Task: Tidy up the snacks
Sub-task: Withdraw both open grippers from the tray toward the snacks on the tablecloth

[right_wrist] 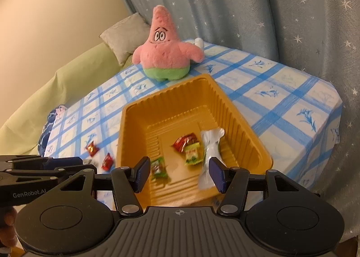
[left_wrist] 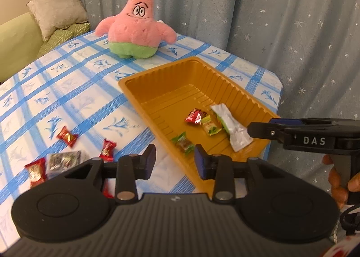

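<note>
Blue-checked tablecloth [left_wrist: 74,90] with the gold tray [left_wrist: 144,90] already holding four snacks. Both your tongs, left gripper [left_wrist: 175,162] and right gripper [right_wrist: 179,174], are parted and empty, so you're between picks; next go left for the red candies [left_wrist: 67,137] beside the tray.

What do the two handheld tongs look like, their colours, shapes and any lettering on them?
Both tongs are matte black plastic. The left tongs and right tongs each have a ribbed grey deck, two round black discs at the sides, silver rivets on the linkages, and flat fingers faced with dark blue pads. White lettering shows on their sides: DAS on the right one, GenRobot.AI on the left one. No sleeve is visible.
</note>
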Demonstrator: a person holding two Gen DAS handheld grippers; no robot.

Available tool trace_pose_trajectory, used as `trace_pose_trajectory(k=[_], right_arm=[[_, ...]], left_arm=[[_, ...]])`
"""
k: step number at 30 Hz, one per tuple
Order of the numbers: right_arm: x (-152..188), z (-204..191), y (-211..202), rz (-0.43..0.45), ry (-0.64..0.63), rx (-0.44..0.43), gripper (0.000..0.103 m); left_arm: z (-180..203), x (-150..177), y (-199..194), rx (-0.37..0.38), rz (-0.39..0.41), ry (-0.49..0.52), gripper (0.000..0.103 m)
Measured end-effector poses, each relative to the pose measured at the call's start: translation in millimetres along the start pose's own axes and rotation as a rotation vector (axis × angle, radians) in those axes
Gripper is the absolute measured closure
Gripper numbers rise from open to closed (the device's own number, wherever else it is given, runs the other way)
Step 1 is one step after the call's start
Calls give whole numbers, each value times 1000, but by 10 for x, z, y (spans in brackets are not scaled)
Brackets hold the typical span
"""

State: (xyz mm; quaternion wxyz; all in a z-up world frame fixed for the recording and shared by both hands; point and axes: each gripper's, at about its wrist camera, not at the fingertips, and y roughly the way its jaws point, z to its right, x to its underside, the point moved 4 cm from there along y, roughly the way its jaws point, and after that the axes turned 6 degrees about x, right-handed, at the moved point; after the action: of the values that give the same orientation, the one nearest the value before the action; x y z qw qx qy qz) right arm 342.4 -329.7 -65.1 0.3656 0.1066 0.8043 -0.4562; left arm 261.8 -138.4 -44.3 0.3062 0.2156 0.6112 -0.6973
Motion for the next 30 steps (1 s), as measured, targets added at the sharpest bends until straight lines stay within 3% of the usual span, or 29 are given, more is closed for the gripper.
trace_pose_trajectory(k=[14,30], right_arm=[[386,-352,-170,-65,21,-7,45],[735,-930,-4,-163,20,-22,45]], left_arm=[[-354,411,-371,-35,-26,-42,65],[-969,824,-640,-79,-78,-106,64]])
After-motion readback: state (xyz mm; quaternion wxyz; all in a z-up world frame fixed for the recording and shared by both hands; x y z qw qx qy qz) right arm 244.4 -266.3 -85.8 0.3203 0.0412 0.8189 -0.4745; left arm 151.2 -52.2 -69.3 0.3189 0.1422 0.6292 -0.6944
